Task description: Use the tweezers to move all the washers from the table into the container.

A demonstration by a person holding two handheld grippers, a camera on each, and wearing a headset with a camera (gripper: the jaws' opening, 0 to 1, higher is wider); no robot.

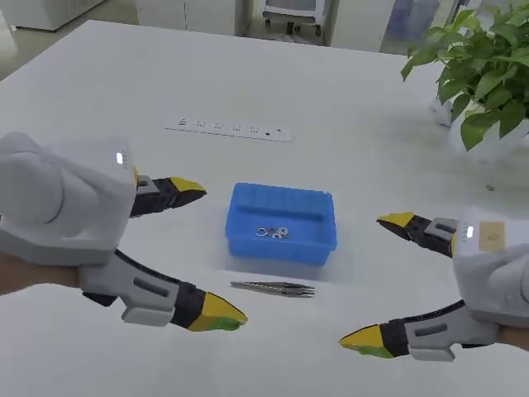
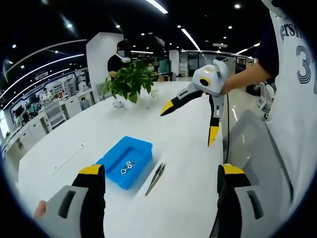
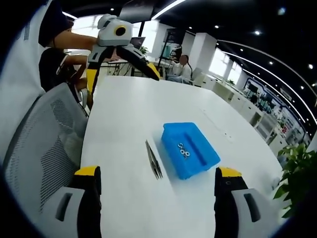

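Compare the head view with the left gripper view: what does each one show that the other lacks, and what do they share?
Head view's extras: the left gripper seen whole from above, jaws open, and the power strip with distinct sockets.

Left gripper view's extras: a mesh chair, a person standing behind the plant, and ceiling lights.

Shared: the blue container holding washers, the tweezers lying on the table beside it, the right gripper with its jaws open, and the plant.
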